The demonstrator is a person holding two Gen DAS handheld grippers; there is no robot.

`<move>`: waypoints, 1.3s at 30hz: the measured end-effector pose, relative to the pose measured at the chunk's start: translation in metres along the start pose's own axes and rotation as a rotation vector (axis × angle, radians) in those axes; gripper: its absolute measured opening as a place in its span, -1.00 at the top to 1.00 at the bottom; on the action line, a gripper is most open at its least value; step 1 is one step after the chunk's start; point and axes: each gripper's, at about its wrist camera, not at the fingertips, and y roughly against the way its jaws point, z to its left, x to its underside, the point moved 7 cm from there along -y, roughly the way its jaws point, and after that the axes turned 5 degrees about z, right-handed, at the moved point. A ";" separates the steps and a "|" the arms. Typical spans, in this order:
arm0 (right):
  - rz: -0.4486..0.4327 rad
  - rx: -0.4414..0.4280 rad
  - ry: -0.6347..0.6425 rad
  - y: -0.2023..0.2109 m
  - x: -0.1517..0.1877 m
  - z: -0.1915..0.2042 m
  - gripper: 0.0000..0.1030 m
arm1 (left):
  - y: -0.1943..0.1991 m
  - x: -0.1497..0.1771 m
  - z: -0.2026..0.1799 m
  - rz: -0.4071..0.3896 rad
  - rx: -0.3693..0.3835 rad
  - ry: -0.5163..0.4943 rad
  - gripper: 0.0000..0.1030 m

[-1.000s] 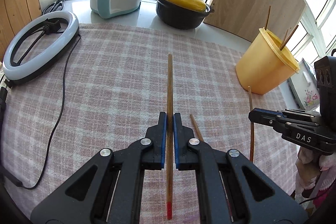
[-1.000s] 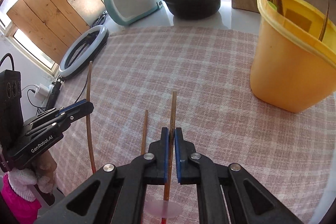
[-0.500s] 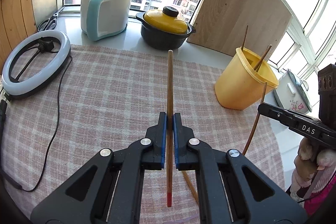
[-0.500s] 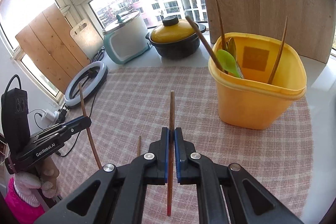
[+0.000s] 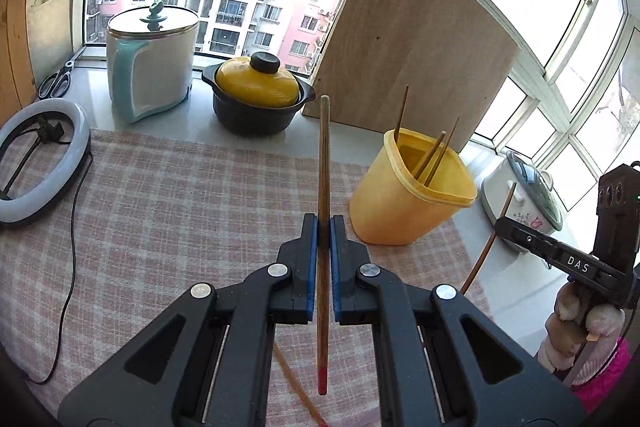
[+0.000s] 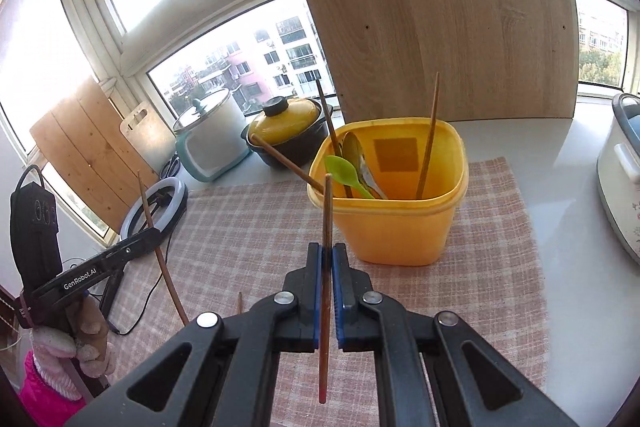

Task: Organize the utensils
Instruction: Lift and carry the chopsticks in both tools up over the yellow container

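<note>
My left gripper (image 5: pixel 323 223) is shut on a wooden chopstick (image 5: pixel 323 167) with a red end, held above the checked cloth (image 5: pixel 180 207). My right gripper (image 6: pixel 327 251) is shut on a matching chopstick (image 6: pixel 327 211), just in front of the yellow container (image 6: pixel 400 231). That container (image 5: pixel 412 195) holds several chopsticks, a green spoon (image 6: pixel 340 171) and a metal spoon (image 6: pixel 356 151). Each view also shows the other gripper from the side, the right gripper (image 5: pixel 500 225) and the left gripper (image 6: pixel 154 231), with a stick in its jaws. One more chopstick (image 6: pixel 239 301) lies on the cloth below.
At the back stand a white and teal cooker (image 5: pixel 150 67), a yellow-lidded black pot (image 5: pixel 256 95) and a leaning wooden board (image 5: pixel 408 55). A ring light (image 5: pixel 36 163) with its cable lies at the left. A white cooker (image 6: pixel 620 179) stands at the right, beyond the cloth's edge.
Both grippers have lifted their chopsticks off the cloth and risen. The right one has moved towards the yellow container, which now sits straight ahead of it.
</note>
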 end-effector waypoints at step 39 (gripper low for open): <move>-0.301 0.015 -0.075 0.083 -0.146 -0.067 0.96 | -0.059 -0.152 -0.099 -0.222 0.065 0.035 0.93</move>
